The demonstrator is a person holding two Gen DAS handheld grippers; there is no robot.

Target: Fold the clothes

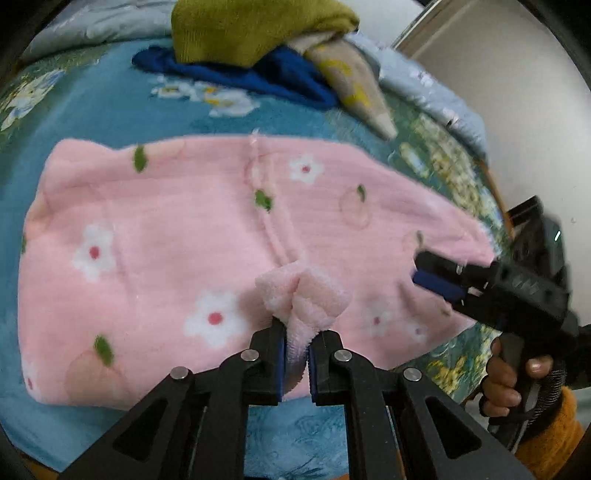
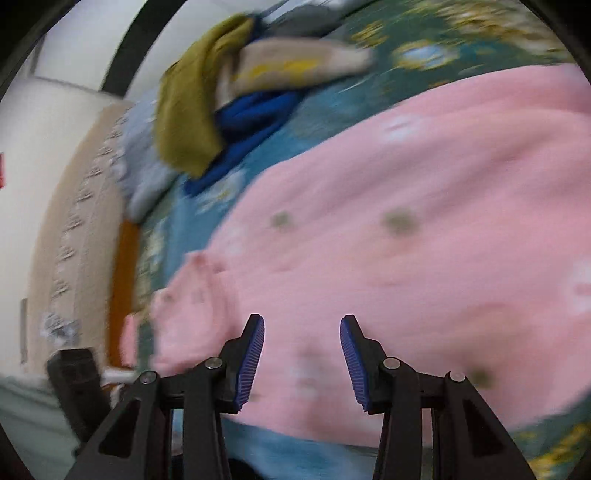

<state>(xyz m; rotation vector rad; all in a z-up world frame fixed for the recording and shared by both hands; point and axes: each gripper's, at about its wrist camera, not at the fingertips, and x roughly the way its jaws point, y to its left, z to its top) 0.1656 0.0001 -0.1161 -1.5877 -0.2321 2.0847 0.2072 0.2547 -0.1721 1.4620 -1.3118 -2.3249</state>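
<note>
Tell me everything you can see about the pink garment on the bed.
The pink garment is fluffy fleece printed with white flowers, green leaves and faint peaches. It lies spread mostly flat on the blue floral bed, a seam running down its middle. The left gripper is shut on a bunched fold at its near edge, lifting it slightly. The right gripper is open, over its right side, holding nothing. A pile of other clothes lies beyond it, apart.

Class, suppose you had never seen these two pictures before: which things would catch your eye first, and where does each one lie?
The pink flowered garment spreads across the blue floral bedspread, filling the middle. The left claw is shut on a bunched fold at its near edge, while the right claw hangs open over the garment's right end. Behind lies a heap of clothes topped by an olive-yellow piece.
</note>
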